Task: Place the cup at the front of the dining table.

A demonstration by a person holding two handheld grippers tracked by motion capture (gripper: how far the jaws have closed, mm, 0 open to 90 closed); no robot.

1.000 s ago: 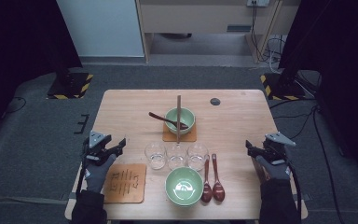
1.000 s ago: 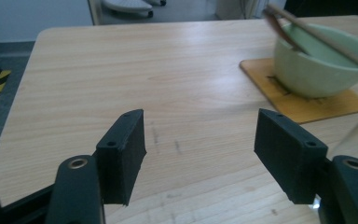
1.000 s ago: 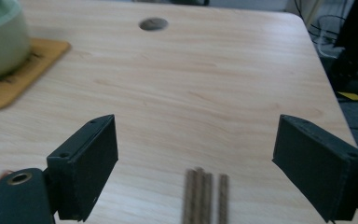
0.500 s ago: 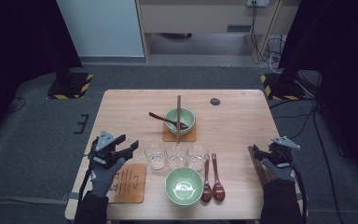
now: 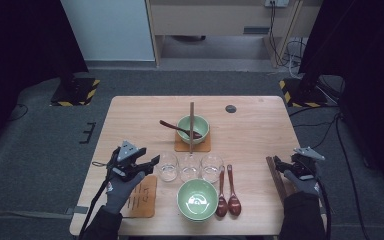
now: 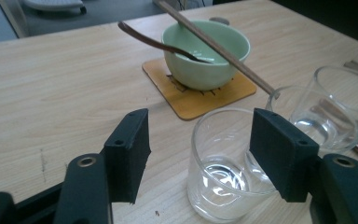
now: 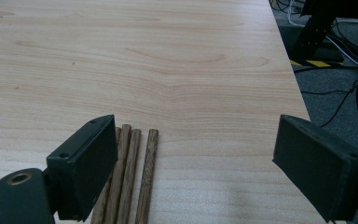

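My left claw (image 6: 198,151) sits released around the leftmost glass (image 6: 226,168), jaws having just narrowed, pads not yet pressing, lined up to grasp it. On the counter (image 5: 260,115) at right, my right claw (image 7: 196,163) gapes, empty, over the chopsticks (image 7: 128,182).

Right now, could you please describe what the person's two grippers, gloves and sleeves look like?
Both hands wear grey gloves under dark sleeves. The left gripper is black with a grey three-cornered plate on top and a thin cable trailing back past the forearm. The right gripper is likewise black with a grey plate on top. In the gripper views, the jaws are matte black blocks fixed by small metal-ringed screw holes.
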